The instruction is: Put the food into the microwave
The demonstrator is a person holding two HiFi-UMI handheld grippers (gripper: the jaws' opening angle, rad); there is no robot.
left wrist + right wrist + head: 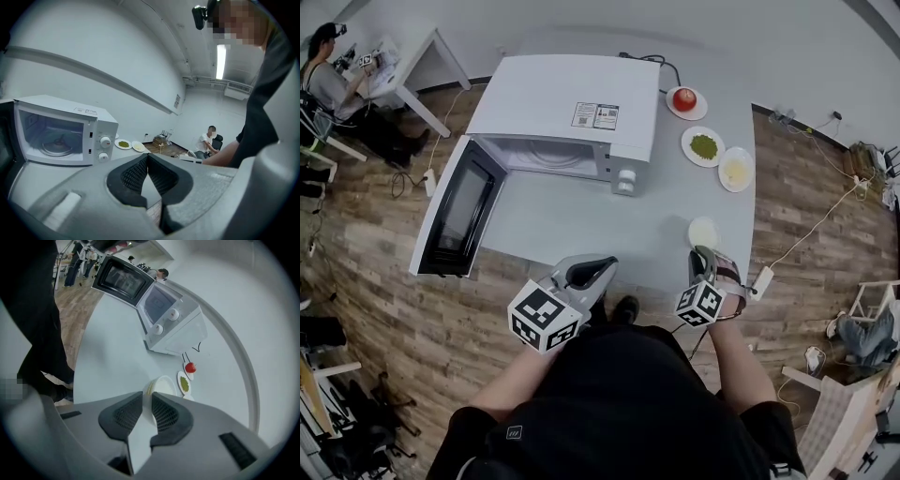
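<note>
The white microwave [572, 108] stands at the back of the grey table [572, 225], its door [459, 211] swung wide open to the left. In the left gripper view the empty cavity with its glass turntable [58, 145] shows. A small white plate [704, 232] lies near the table's front right edge; what is on it is hard to make out. My right gripper [701, 253] is shut on the plate's near rim, which sits between the pads [161, 411] in the right gripper view. My left gripper [598, 267] hovers at the table's front edge, shut and empty, tips touching [147, 157].
Three more plates line the table's right side: one with a red tomato [684, 98], one with green food [703, 146], one with pale food [736, 171]. A power strip [761, 281] lies on the floor by the front right corner. A person [328, 80] sits at a desk far left.
</note>
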